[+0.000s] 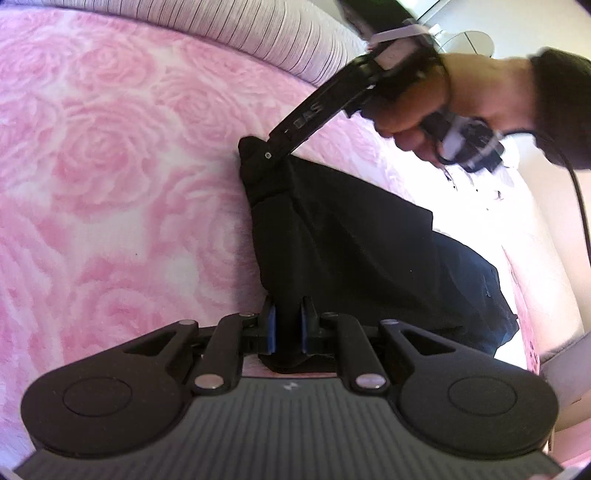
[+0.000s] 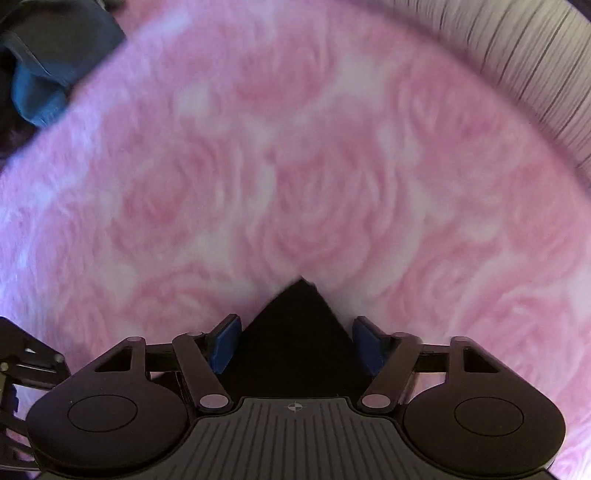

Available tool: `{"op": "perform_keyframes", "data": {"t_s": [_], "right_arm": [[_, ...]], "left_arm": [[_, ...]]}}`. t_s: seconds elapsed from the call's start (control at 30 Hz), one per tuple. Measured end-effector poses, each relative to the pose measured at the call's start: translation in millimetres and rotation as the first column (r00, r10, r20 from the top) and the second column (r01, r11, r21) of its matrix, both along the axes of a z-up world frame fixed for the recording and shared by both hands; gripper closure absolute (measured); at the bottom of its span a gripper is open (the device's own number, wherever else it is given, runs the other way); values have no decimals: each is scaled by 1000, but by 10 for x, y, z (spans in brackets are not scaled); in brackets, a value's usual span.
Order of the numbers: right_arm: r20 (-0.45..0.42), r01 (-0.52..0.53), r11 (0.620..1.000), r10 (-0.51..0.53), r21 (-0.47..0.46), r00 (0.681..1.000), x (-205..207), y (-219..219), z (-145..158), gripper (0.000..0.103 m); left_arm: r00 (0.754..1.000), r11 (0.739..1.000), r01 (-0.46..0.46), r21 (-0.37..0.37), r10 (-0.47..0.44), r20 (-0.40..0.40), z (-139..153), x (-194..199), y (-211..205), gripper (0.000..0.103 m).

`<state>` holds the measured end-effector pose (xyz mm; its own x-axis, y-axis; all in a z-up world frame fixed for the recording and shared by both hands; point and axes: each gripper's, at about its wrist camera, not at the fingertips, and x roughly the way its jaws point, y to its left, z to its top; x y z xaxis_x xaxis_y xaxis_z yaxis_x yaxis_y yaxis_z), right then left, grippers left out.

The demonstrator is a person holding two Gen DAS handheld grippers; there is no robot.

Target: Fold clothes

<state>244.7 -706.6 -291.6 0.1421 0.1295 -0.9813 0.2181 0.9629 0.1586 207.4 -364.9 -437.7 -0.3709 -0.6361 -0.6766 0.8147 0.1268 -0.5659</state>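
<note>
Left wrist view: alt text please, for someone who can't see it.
The left gripper is pinched shut on a fold of black garment lying on a pink rose-patterned blanket. The right gripper, held in a hand, meets the garment's far corner.

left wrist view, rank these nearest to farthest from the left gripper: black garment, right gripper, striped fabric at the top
1. black garment: pinched between the left gripper pads, so in contact.
2. right gripper: farther up the view, at the garment's far corner, held by a hand at upper right.
3. striped fabric: along the top edge, past the pink rose blanket.
</note>
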Motion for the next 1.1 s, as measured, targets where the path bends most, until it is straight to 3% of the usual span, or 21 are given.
{"op": "perform_keyframes", "data": {"t_s": [0.03,0.1,0.2,0.3,0.43,0.53,0.6,0.67,0.73,0.77,0.83,0.97,1.0,1.1], "right_arm": [[0,0,1000,0,5,1000,13,-40,0,76],[26,58,998,-58,22,998,-29,-152,0,78],[70,186,980,-192,75,979,-160,-287,-31,78],[91,314,939,-328,142,940,-286,-388,-39,76],[115,352,923,-371,153,922,-323,-386,6,73],[163,305,948,-316,89,935,-319,-267,142,70],[195,299,952,-305,58,932,-365,-210,211,69],[231,307,951,-308,38,923,-433,-164,275,61],[278,337,941,-329,18,902,-544,-138,383,52],[303,358,934,-344,11,889,-608,-129,435,50],[352,410,912,-387,9,852,-801,-100,560,42],[365,495,867,-481,61,797,-1292,140,572,41],[358,509,857,-500,75,788,-1428,225,542,41],[309,551,828,-554,107,773,-1846,465,360,41]], "left_arm": [[999,999,-35,5,35,-21,-4,8,37,94],[991,993,-113,19,114,-69,-30,16,110,94],[969,981,-191,44,195,-152,-87,64,157,94],[938,968,-240,76,251,-239,-160,140,199,94],[885,947,-292,130,319,-339,-198,226,272,93],[904,953,-273,134,301,-304,-81,255,329,91],[936,964,-244,108,263,-233,22,321,303,92],[964,975,-209,78,219,-148,130,400,260,91],[978,984,-170,49,175,-110,156,488,103,77],[984,988,-150,35,153,-96,159,533,10,75],[990,996,-83,31,86,-113,56,560,-239,72],[985,995,66,78,-52,-164,-258,503,-659,72],[982,990,96,105,-76,-174,-332,474,-693,85],[979,983,100,155,-70,-189,-384,437,-574,89]]}}
